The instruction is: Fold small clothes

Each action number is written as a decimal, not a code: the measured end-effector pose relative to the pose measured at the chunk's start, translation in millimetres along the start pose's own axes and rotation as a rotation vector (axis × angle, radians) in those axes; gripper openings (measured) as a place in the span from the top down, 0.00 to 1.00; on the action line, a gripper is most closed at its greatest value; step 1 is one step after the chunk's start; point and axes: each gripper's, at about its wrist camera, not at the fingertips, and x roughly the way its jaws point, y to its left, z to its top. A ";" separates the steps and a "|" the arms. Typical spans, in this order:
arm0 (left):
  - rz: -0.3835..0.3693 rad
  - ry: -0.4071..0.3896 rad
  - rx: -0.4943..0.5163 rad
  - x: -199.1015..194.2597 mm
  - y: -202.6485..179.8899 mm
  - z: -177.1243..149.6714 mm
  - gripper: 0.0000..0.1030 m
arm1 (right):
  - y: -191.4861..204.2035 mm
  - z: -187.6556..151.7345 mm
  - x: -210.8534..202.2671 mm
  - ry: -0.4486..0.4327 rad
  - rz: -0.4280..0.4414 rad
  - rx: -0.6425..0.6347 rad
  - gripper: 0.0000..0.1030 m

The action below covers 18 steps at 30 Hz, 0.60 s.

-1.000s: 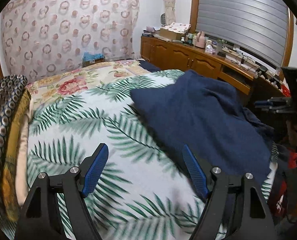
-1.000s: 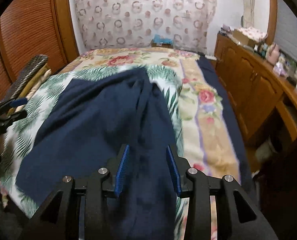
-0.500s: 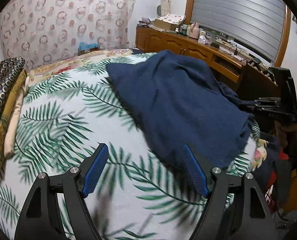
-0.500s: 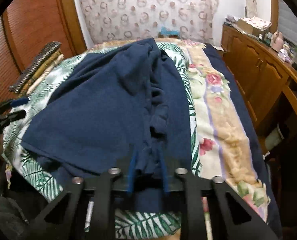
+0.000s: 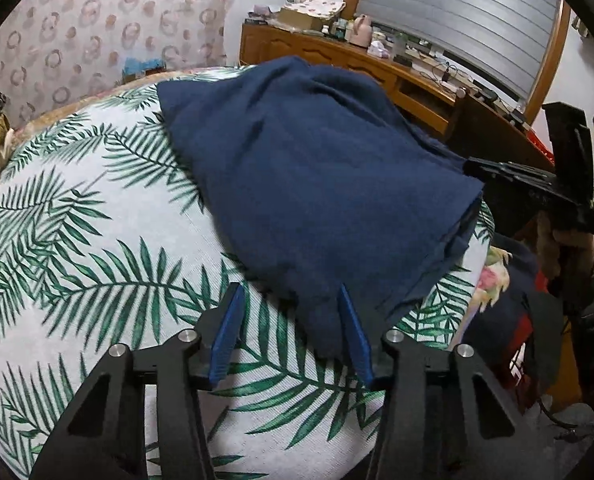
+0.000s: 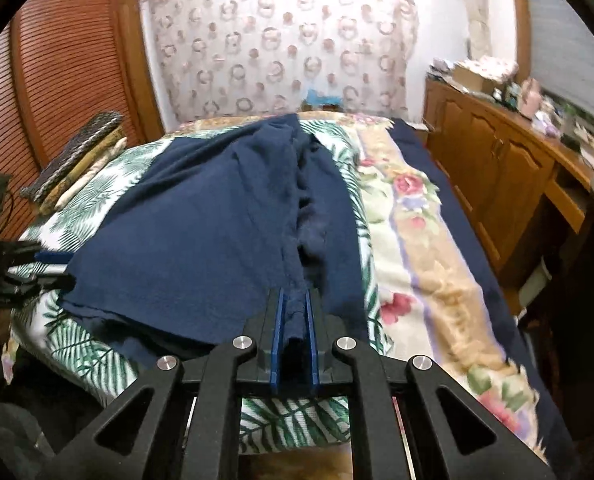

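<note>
R gripper point(image 6: 295, 320) jaws clamped on navy garment point(image 5: 317, 184) hem, L gripper point(image 5: 289, 336) jaws apart at its corner; soft, floppy cloth, so I'd pinch edges.

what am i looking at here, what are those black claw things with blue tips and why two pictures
No robot here: a person holds a two-finger tool in each hand, and a fisheye camera on each looks forward along its fingers. One picture comes from the left tool, the other from the right tool. On the bed, covered with a palm-leaf sheet, lies a navy garment waiting to be folded. The right tool is shut on the garment's near edge. The left tool is open, its blue fingers either side of a corner of the cloth, not yet gripping.
</note>
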 end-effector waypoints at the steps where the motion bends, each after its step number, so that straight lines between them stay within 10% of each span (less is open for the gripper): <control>1: -0.015 0.001 -0.002 -0.5 -1.2 -0.9 0.64 | -2.3 0.5 -0.7 -0.002 0.008 0.013 0.91; 4: -0.070 -0.011 -0.003 -6.5 -7.8 -3.1 0.86 | 0.0 4.5 -1.0 -0.010 0.014 0.017 0.91; 18: -0.051 -0.019 0.025 -20.5 -29.2 -4.1 0.85 | 8.2 -23.3 -28.8 -0.089 -0.044 0.004 0.95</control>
